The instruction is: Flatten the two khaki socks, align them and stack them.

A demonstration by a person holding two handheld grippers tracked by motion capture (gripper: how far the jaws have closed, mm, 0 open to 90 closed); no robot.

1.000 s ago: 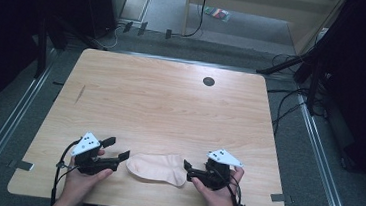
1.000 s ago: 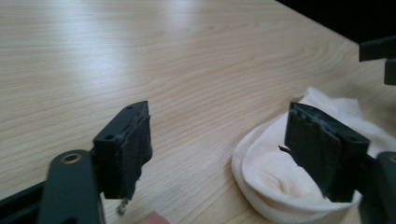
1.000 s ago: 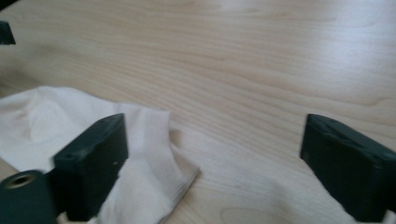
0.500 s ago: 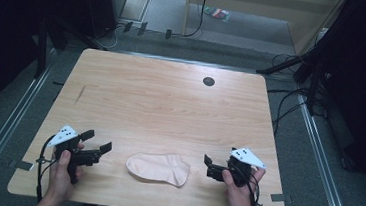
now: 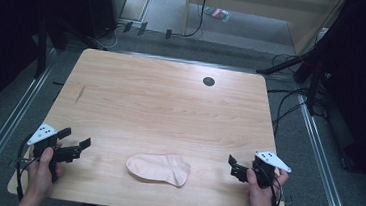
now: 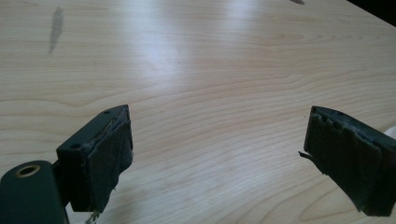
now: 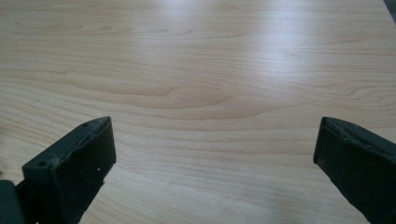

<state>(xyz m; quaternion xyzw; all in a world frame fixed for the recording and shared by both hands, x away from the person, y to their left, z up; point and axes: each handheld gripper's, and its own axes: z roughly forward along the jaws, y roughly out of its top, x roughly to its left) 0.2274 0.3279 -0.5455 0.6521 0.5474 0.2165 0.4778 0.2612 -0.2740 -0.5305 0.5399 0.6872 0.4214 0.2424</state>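
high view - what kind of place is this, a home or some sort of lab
Most likely a lab or recording workspace, not a home. A bare wooden table with a cable hole stands between metal floor rails, with loose cables on the grey floor and dark curtains around it.

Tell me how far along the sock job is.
Done, it seems: the sock lies flat near the front edge of the table, with nothing holding it. In hand: nothing; the left claw and right claw stand open, one to each side of the sock and apart from it. Left: perhaps nothing, though I can't tell whether more handling is planned.
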